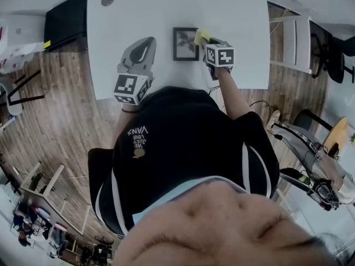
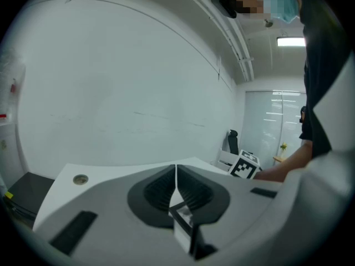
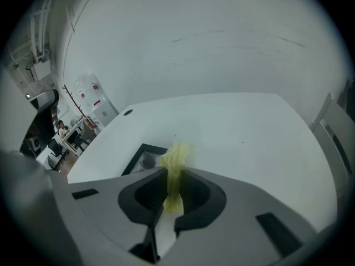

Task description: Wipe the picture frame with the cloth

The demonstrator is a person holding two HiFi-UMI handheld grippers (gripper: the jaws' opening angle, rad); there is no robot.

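Note:
A black picture frame (image 1: 185, 44) lies flat on the white table (image 1: 166, 10); the right gripper view shows its corner (image 3: 143, 156) just left of the jaws. My right gripper (image 1: 206, 40) is shut on a yellow cloth (image 3: 175, 168), which bunches out beyond the jaws at the frame's right edge (image 1: 202, 36). My left gripper (image 1: 145, 50) hovers left of the frame, near the table's front edge, shut with nothing between its jaws (image 2: 176, 173).
A round grey grommet (image 1: 107, 0) sits at the table's far left corner. A black cabinet (image 1: 64, 21) stands left of the table, a white shelf unit (image 1: 294, 40) to its right. Wooden floor surrounds the table.

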